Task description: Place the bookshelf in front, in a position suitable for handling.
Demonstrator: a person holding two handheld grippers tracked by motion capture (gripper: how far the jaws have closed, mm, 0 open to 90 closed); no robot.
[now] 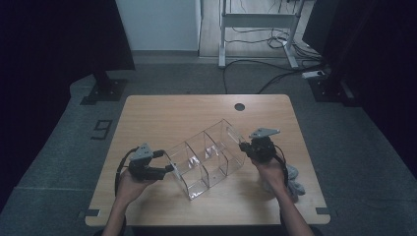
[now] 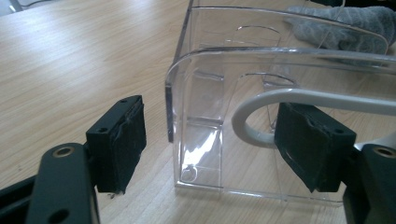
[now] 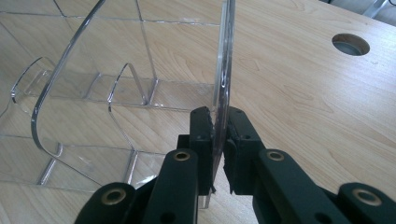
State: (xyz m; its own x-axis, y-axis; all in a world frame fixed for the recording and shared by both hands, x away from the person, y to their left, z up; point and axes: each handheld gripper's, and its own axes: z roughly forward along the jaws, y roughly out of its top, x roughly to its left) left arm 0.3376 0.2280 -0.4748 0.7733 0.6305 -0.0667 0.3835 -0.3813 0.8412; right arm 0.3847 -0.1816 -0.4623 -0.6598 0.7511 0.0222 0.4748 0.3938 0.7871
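Organizer on the desk, tongs at each end

The clear organizer (image 1: 206, 157) lies diagonally mid-desk (image 1: 162, 110); left tongs (image 1: 169, 168) straddle its near-left wall, right tongs (image 1: 243, 145) clamp its far-right wall, cloth (image 1: 295, 182) right.

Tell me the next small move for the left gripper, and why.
Probably close the left gripper on the clear organizer's end wall. Its jaws stand open astride that wall, while the right gripper is clamped on the opposite wall, so both ends would be held.
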